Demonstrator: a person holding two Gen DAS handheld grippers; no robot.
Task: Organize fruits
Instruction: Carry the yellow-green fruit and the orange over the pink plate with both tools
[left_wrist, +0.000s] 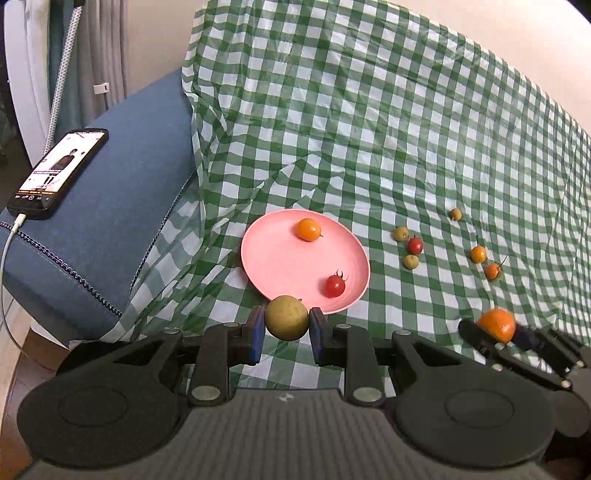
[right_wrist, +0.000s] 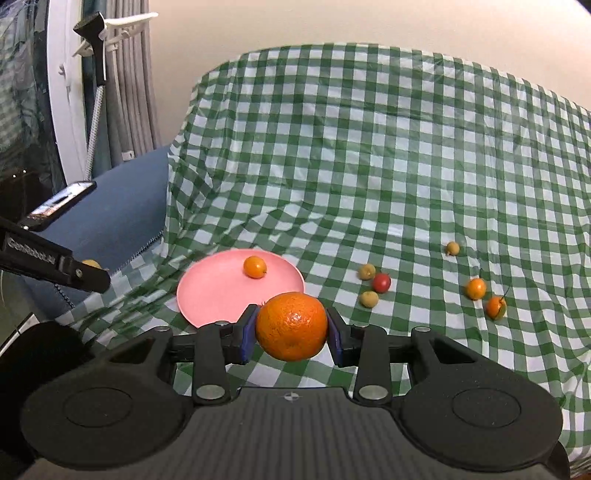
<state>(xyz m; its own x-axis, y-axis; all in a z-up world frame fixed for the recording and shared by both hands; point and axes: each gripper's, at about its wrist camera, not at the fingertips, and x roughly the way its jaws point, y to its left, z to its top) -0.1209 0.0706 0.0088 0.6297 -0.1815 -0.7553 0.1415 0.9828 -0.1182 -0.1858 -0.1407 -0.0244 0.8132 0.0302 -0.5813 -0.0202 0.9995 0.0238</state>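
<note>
Fruits lie scattered at right on the checked cloth; my left gripper clamps a yellow-green fruit, my right gripper an orange, both low centre before the pink plate.

Your two handheld tools: matte black bodies with blue pads.

Your left tool and right tool look alike: each has a ribbed grey-black housing stamped with a small round crosshair mark, flanked by two large round black discs. Angular black link arms run forward, pinned with silver round-headed screws, to stubby fingers faced with blue pads. Seen side-on from your right wrist, the left tool carries white "GenRobot.AI" lettering.
</note>
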